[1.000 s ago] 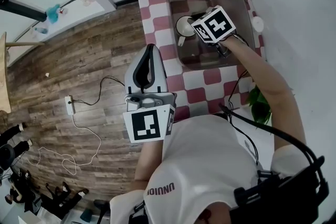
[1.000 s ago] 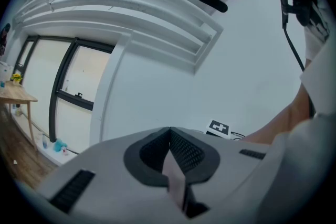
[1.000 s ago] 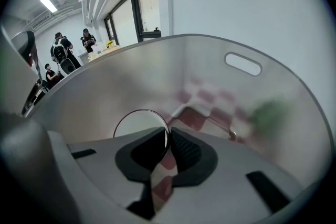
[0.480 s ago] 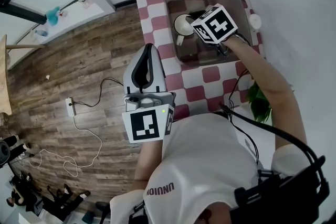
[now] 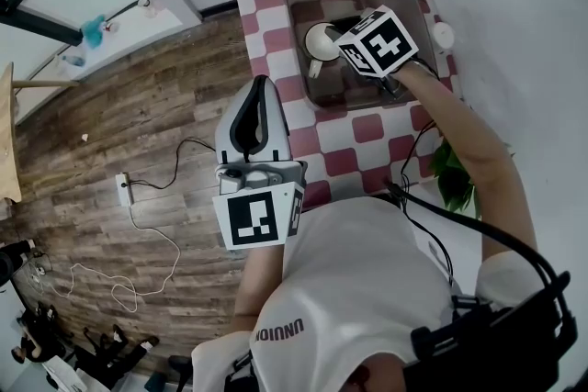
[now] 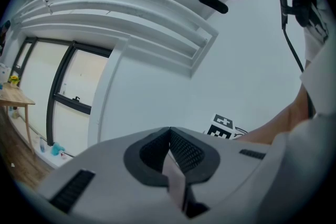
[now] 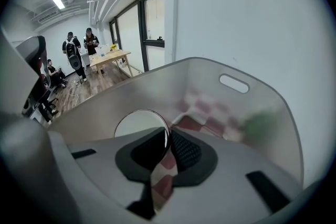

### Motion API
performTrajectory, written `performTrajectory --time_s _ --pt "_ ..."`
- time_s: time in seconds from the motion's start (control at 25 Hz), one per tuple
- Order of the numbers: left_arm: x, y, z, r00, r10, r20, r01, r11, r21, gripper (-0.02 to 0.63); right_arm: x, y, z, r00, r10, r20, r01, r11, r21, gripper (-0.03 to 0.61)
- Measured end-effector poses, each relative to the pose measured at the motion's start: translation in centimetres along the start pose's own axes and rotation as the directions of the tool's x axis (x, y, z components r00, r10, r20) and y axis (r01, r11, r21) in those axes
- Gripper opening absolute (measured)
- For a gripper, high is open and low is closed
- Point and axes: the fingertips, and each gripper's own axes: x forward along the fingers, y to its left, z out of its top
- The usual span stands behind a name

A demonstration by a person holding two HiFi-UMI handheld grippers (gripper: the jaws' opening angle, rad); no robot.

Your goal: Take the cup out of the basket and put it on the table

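Cup [image 7: 137, 122] rim betw. right gripper [image 7: 168, 135] jaws in basket [image 7: 252, 113], lower body hidden

Only one line of print, on a shirt
Dark capitals [image 5: 280, 331] run upside down on the white shirt [image 5: 367, 271] at the head view's lower centre, roughly "UNUIOU" but not surely legible. Both marker cubes [image 5: 260, 218] bear square black-and-white codes, without letters.

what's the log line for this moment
right gripper: shut on cup rim | cup: inside basket | left gripper: shut, empty | table: no cup yet
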Motion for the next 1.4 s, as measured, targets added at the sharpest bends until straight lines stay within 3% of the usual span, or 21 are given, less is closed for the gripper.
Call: performTrajectory --time_s 1.4 --pt "-2.0 -1.0 1.1 0.999 -0.029 0.029 0.029 1.0 -0.001 0.012 -5.8 0.0 1.9 0.987 -0.081 0.14 0.077 0.996 0.034 0.049"
